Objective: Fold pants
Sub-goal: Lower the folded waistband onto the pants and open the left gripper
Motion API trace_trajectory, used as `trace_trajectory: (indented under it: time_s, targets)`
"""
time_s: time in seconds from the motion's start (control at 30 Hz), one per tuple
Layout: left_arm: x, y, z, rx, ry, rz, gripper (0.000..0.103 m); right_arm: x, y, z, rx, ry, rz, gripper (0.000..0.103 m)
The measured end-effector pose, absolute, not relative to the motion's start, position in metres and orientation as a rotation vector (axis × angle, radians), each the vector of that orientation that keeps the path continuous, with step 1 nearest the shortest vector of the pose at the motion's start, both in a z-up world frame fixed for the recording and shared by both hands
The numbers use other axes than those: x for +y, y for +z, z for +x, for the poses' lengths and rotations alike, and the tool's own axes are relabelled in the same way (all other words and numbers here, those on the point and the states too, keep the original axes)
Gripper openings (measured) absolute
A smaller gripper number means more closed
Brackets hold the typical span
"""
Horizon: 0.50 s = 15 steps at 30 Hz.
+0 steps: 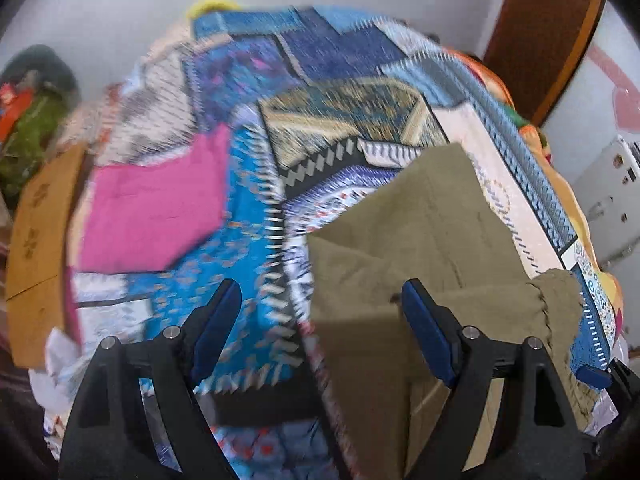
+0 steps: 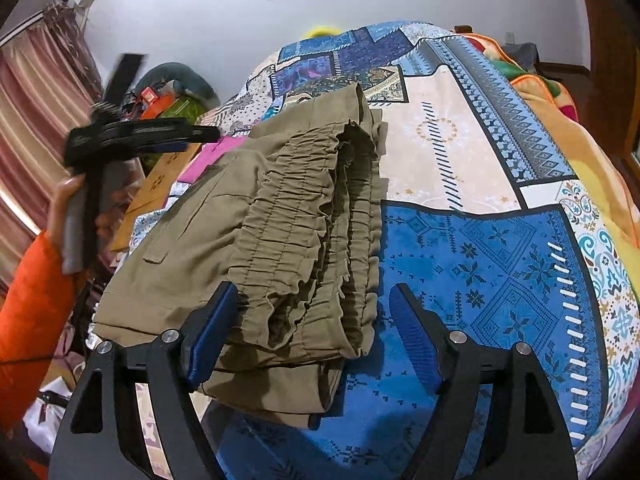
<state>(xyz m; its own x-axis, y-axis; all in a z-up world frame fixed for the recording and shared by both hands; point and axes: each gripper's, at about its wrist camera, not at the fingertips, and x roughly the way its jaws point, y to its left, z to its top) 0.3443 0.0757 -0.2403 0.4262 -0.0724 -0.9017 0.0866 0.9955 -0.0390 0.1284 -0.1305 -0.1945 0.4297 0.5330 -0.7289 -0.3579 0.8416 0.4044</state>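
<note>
The olive pants (image 2: 280, 216) lie on the bed's patchwork bedspread (image 2: 480, 264), already folded into a thick bundle with the gathered elastic waistband (image 2: 316, 208) stacked in several layers on the near side. The right claw (image 2: 314, 316) hovers just over that waistband with its jaws spread wide and gripping nothing, the ruffled edge sitting between the fingers. The left claw (image 1: 322, 308) is likewise wide open and empty, held above the bundle's left edge, with a pink cloth (image 1: 156, 208) lying further off on the bedspread. The fold looks nearly finished, so what is left is probably tidying. To do that well, I would press lightly on the stacked waistband to flatten it, square the loose left edge, and avoid pinching only the top layer, which could drag the bundle open.
</note>
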Motion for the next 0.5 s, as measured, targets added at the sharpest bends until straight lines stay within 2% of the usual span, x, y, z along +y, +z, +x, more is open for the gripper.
trace_trajectory:
  time_s: [0.13, 0.2, 0.5]
  targets:
    - [0.068, -0.28, 0.372, 1.238, -0.062, 0.062, 0.086, -0.129, -0.193, 0.13, 0.978, 0.568, 0.181, 0.075]
    - [0.069, -0.286, 0.372, 1.205, -0.029, 0.098, 0.103, -0.128, -0.193, 0.131, 0.977, 0.569, 0.173, 0.075]
    - [0.102, -0.284, 0.326, 1.146, 0.074, 0.019, 0.103, -0.133, -0.178, 0.134, 0.957, 0.525, 0.142, 0.075]
